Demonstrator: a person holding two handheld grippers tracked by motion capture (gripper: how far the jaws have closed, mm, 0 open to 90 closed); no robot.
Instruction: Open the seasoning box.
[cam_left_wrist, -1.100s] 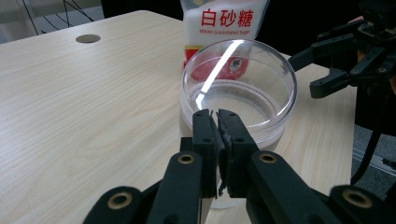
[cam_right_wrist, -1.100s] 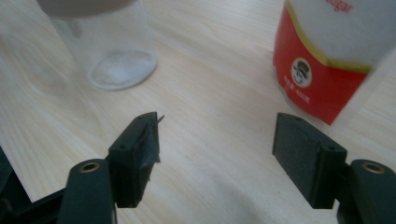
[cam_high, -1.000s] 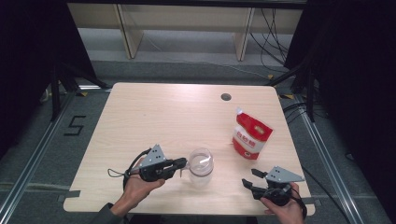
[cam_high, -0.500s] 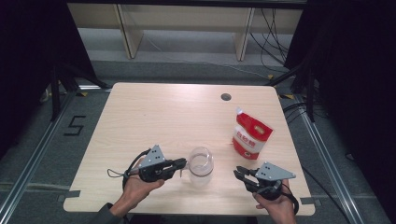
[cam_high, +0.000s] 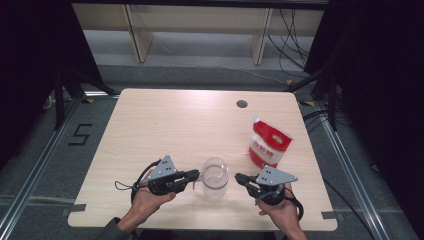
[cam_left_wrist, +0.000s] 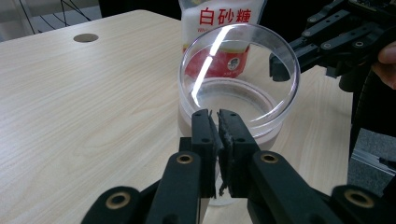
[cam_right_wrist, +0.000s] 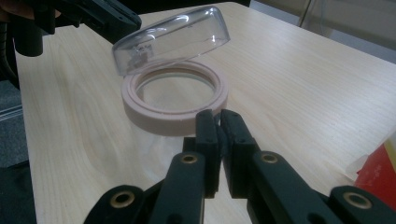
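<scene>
A clear jar with a pale pink ring stands near the table's front edge. Its clear domed lid is tilted open, low on my left gripper's side. My left gripper is shut, its tips against the jar's near rim under the lid; I cannot tell whether anything thin is pinched. My right gripper points at the jar from the right, a little short of it. Its jaws have just been closing and now stand shut with nothing between them.
A red and white sugar pouch stands behind and to the right of the jar. A round cable hole sits near the table's far edge. Bare wood stretches left and back. The table's front edge lies just under both hands.
My right gripper has moved left toward the jar and its jaws have closed. The left gripper and the jar have stayed where they were.
</scene>
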